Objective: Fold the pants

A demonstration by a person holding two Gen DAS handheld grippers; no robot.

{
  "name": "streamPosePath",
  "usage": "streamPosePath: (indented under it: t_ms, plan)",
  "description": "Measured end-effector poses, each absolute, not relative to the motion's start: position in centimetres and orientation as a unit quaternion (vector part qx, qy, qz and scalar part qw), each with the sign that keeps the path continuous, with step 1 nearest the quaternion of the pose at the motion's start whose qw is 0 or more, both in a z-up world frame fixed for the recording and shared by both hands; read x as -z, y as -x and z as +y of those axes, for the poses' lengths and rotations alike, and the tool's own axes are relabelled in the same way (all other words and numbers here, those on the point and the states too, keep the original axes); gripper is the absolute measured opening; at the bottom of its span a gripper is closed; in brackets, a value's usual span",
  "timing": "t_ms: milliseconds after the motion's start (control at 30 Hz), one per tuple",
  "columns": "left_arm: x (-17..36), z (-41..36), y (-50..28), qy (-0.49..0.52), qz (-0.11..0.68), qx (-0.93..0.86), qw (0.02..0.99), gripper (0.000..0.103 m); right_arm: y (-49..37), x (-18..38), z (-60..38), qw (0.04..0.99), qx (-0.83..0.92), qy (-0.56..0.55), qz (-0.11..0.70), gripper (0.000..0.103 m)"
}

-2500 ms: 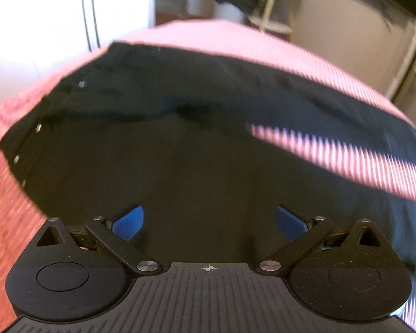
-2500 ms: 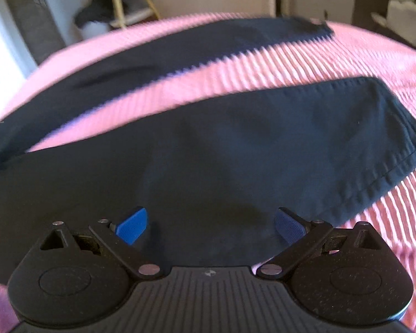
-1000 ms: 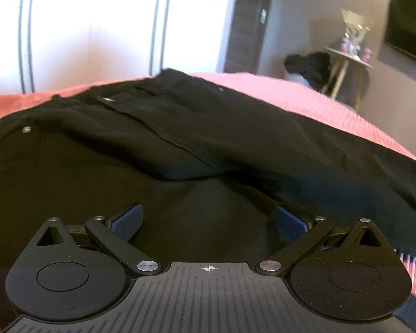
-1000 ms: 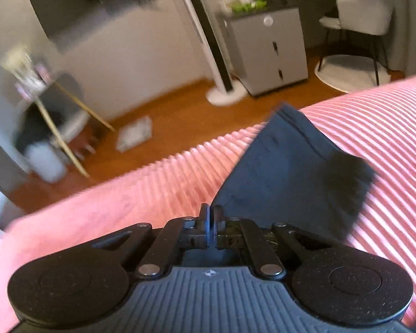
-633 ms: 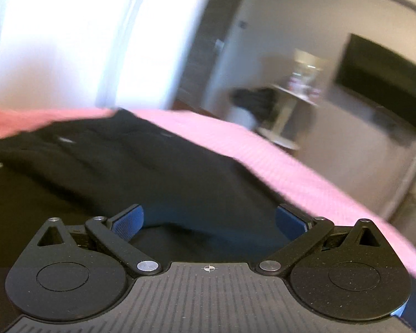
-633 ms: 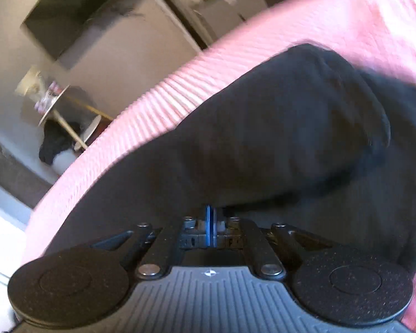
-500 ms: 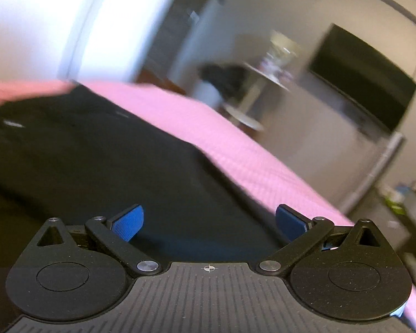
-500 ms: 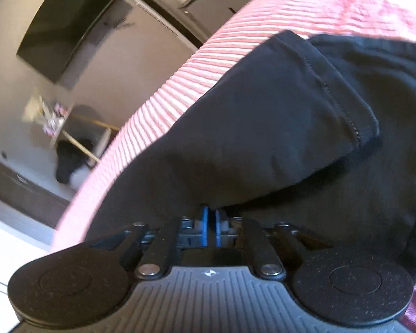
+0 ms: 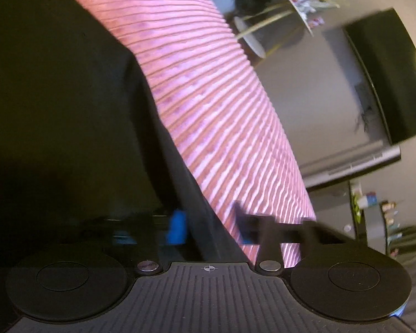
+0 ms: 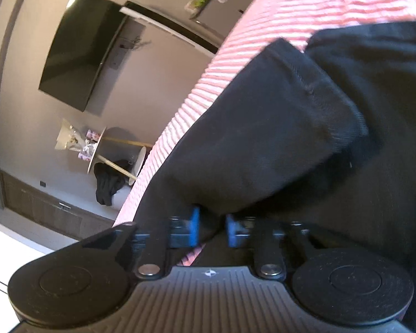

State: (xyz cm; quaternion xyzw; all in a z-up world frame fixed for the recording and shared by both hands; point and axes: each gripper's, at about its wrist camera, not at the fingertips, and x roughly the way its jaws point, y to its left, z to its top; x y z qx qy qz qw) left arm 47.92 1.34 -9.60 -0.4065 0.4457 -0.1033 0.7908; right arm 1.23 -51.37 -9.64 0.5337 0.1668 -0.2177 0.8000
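Observation:
The black pants lie on the pink ribbed bed cover. In the left wrist view my left gripper is blurred, its blue pads partly closed with the far edge of the pants between them. In the right wrist view one pant leg is folded over the other, its hem lying on top. My right gripper has its blue pads a little apart with the edge of that leg between them.
A wall TV hangs beyond the bed. A small round side table with items and a dark garment stands on the floor. A grey cabinet stands at the far wall.
The right gripper carried the pant leg over onto the other leg and its pads have now parted slightly. The left gripper swung to the far edge of the pants and its pads have come closer together.

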Motion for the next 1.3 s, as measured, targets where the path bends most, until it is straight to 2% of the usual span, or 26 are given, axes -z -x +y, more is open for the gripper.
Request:
streamPosePath:
  t_ms: [67,167,300,433,533,633,667,700,733,767,800,833,867,900,933,967,1100,1300]
  plan:
    - [9.5,2.0,-47.3,0.426,0.437,0.111,0.785,0.006,-1.3,10.1,-52.0,0.789,0.22,-0.549,0.167,0.016]
    - [7.2,2.1,-44.2,0.388,0.406,0.129,0.817,0.005,-2.1,10.2,-53.2,0.775,0.214,-0.572,0.161,0.019]
    - [2.9,2.5,-38.9,0.354,0.372,0.159,0.844,0.005,-2.1,8.6,-54.2,0.773,0.22,-0.576,0.148,0.006]
    - [-0.6,4.0,-28.7,0.332,0.33,0.184,0.864,0.006,1.5,2.7,-52.9,0.829,0.219,-0.505,0.097,0.003]
    - [0.0,6.1,-19.3,0.369,0.317,0.172,0.857,0.006,6.2,-0.1,-51.8,0.847,0.214,-0.481,0.067,0.003]
    - [2.7,6.0,-13.5,0.365,0.353,0.144,0.849,0.007,10.1,-0.9,-50.0,0.869,0.25,-0.418,0.085,0.003]
    - [3.8,5.8,-12.5,0.349,0.38,0.131,0.846,0.012,11.0,-0.6,-49.6,0.868,0.261,-0.412,0.096,0.003]
    - [4.8,5.8,-12.0,0.337,0.405,0.113,0.842,0.025,12.1,0.4,-49.6,0.857,0.274,-0.423,0.111,0.003]
    - [5.8,6.1,-11.5,0.338,0.427,0.097,0.833,0.032,13.0,1.3,-49.7,0.842,0.283,-0.442,0.123,0.007]
    - [6.5,6.6,-11.2,0.351,0.44,0.09,0.821,0.046,13.8,2.3,-49.8,0.827,0.288,-0.464,0.135,0.009]
    - [6.8,7.2,-10.9,0.366,0.445,0.086,0.813,0.054,14.4,3.2,-49.7,0.816,0.288,-0.481,0.143,0.013]
    - [6.6,7.9,-10.8,0.379,0.44,0.081,0.81,0.054,14.7,3.7,-49.7,0.808,0.283,-0.495,0.151,0.018]
    - [6.0,8.5,-10.8,0.384,0.428,0.078,0.814,0.059,14.9,4.2,-49.4,0.804,0.274,-0.505,0.156,0.029]
    - [5.2,9.1,-10.8,0.38,0.417,0.073,0.823,0.071,15.2,4.7,-49.0,0.801,0.264,-0.512,0.164,0.037]
    - [4.3,9.6,-10.9,0.373,0.404,0.06,0.833,0.078,15.1,4.9,-48.7,0.799,0.256,-0.516,0.172,0.044]
    - [3.5,10.3,-10.3,0.366,0.39,0.05,0.843,0.085,15.0,5.0,-48.5,0.8,0.253,-0.515,0.178,0.044]
    - [1.1,13.2,-10.4,0.34,0.346,0.012,0.874,0.092,13.9,4.8,-48.7,0.802,0.254,-0.508,0.183,0.045]
    - [1.5,17.5,-11.5,0.371,0.346,-0.047,0.86,0.092,14.0,5.9,-50.6,0.784,0.286,-0.517,0.19,0.046]
